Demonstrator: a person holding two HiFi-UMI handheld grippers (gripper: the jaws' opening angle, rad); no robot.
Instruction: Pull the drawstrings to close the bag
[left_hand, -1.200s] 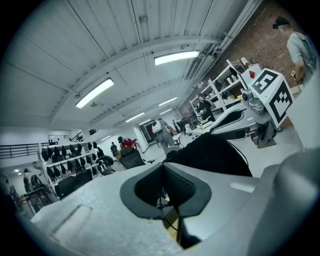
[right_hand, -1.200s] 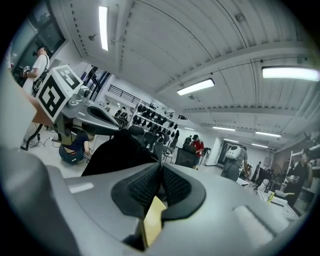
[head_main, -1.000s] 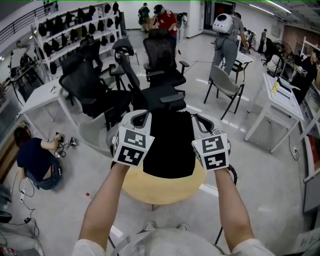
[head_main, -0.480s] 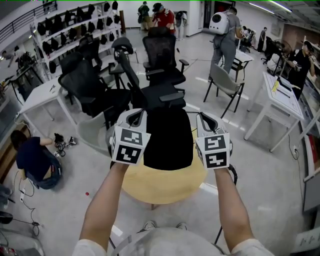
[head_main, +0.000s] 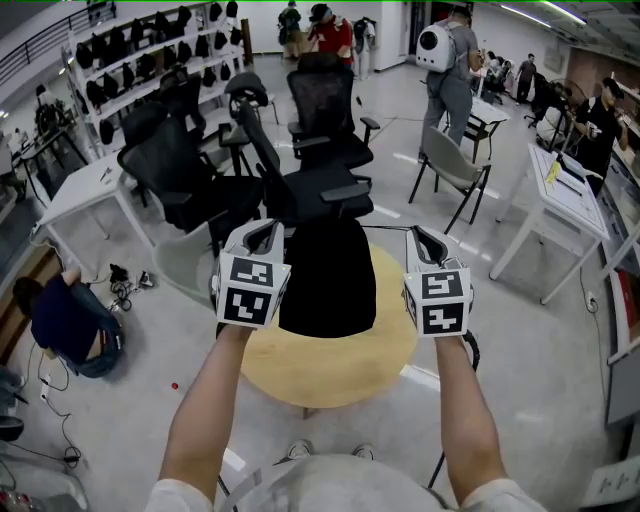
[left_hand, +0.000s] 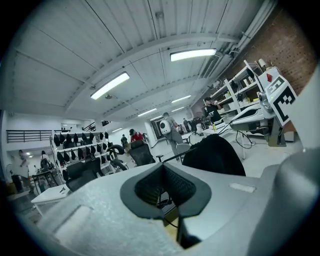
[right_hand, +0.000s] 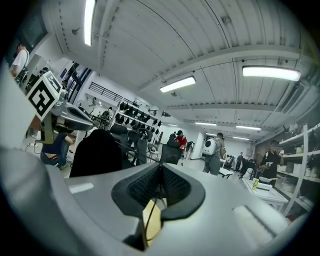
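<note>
Table (head_main: 330, 385) under bag (head_main: 328, 280): head view | drawstring (right_hand: 150, 212) in jaws: right gripper view

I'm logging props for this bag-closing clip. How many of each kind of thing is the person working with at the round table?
Grippers: 2 (left gripper, right gripper)
Black bag: 1
Drawstrings: 2
Round table: 1
Total: 6
</note>
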